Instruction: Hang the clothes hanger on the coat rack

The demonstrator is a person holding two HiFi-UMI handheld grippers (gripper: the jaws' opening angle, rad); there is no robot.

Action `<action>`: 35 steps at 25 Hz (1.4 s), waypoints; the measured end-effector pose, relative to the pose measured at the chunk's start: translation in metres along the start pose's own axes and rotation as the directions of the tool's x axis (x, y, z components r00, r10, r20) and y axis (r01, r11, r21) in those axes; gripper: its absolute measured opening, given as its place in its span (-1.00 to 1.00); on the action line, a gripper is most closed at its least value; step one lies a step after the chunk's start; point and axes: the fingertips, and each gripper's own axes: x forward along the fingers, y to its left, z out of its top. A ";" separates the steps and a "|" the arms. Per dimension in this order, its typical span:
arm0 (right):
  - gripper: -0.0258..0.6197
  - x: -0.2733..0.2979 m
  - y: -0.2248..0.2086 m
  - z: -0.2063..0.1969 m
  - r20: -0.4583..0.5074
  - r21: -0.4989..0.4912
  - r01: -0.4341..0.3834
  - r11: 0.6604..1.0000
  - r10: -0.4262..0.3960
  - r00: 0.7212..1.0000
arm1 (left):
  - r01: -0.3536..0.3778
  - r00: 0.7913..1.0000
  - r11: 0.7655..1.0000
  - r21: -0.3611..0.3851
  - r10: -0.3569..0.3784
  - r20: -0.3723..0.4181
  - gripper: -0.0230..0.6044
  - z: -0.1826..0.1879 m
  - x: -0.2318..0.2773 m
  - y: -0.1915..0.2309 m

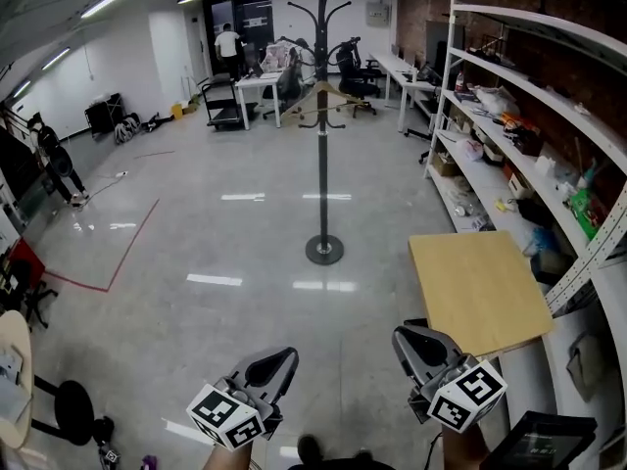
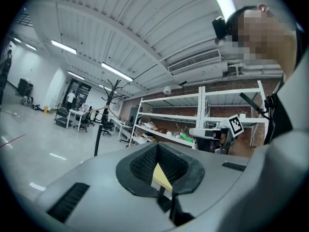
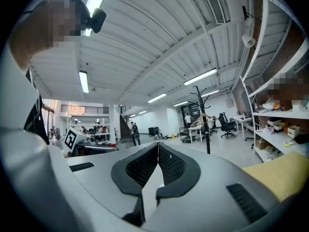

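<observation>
Where the glossy grey floor lies open at mid-room stands one coat rack: black, single pole, round base, curved hooks at the crown.

Clothes hanger: pale wood, thin, triangular outline with a straight lower bar. It hangs against the pole just under the upper hooks; which hook carries it cannot be made out.

Left gripper: held low, well apart from the rack, jaws closed tip to tip with nothing between them.

Right gripper: held low, just beside a light wooden table, jaws likewise together and empty.

Shelves: white, cluttered, along the brick wall to the right.
</observation>
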 end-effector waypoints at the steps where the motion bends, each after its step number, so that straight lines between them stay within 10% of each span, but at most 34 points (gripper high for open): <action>1: -0.90 -0.009 -0.004 0.001 0.003 -0.002 0.004 1.000 -0.004 1.000 | -0.001 1.000 1.000 0.011 0.001 -0.008 -0.93 -0.001 0.003 -0.008; 13: -0.90 -0.060 -0.017 -0.001 0.026 0.009 -0.001 1.000 0.001 1.000 | -0.067 0.997 0.997 0.044 0.068 -0.031 -0.93 -0.003 -0.003 -0.061; 18: -0.90 -0.063 -0.017 0.014 0.055 -0.026 0.052 0.998 -0.050 0.997 | -0.106 0.993 0.979 0.172 0.112 -0.028 -0.93 0.003 -0.010 -0.058; 35: -0.90 -0.048 0.022 0.020 0.059 -0.067 0.044 0.997 -0.040 0.997 | -0.060 0.998 0.995 0.081 0.060 0.012 -0.93 0.011 -0.037 -0.043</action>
